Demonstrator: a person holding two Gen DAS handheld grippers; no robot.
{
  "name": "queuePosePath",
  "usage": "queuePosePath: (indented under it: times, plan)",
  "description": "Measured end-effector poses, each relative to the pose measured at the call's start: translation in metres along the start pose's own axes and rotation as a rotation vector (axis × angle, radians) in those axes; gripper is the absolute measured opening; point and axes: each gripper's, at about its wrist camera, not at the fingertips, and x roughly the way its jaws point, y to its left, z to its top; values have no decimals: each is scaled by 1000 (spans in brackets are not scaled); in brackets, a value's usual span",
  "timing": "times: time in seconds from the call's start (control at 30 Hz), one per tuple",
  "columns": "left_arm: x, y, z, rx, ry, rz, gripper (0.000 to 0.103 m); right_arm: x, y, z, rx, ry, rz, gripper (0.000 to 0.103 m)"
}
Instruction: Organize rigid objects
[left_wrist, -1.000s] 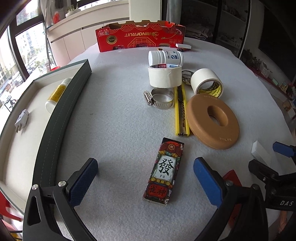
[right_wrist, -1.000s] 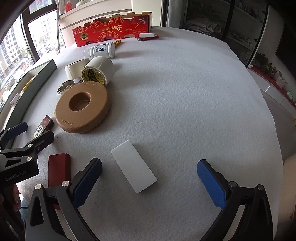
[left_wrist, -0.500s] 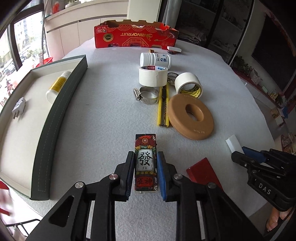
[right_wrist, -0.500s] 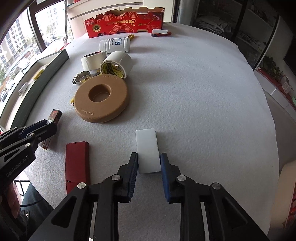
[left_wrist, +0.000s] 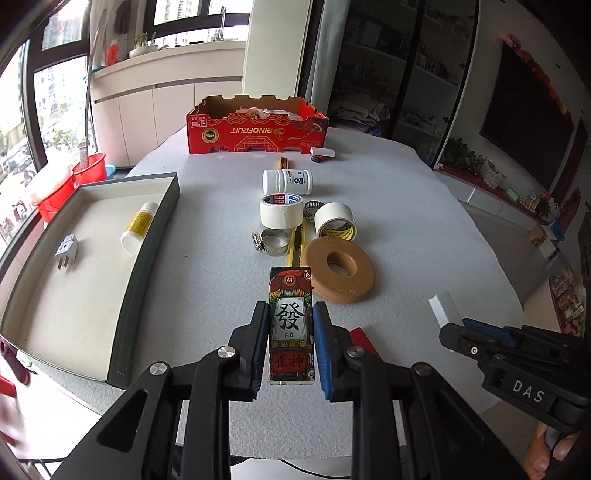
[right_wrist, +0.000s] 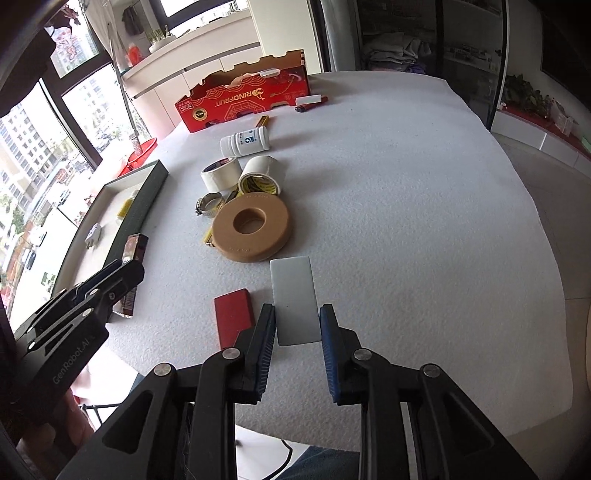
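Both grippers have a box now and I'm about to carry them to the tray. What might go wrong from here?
1. The left gripper clamps the printed box near one end, so the long free end may tilt or slip.
2. The right gripper likewise holds only the near end of the white box.
3. The tray lies left, so the right hand's path passes close to the left gripper and the tan ring.

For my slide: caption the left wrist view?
Left gripper clamps the mahjong box beside the tray.
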Motion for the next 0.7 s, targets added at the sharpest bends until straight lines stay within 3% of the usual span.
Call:
queuePosePath:
  times: [0.7]
  plan:
    - [-62,32,-6,-80,-141,-14,26,-36,56,-16,-25,-63,37,26]
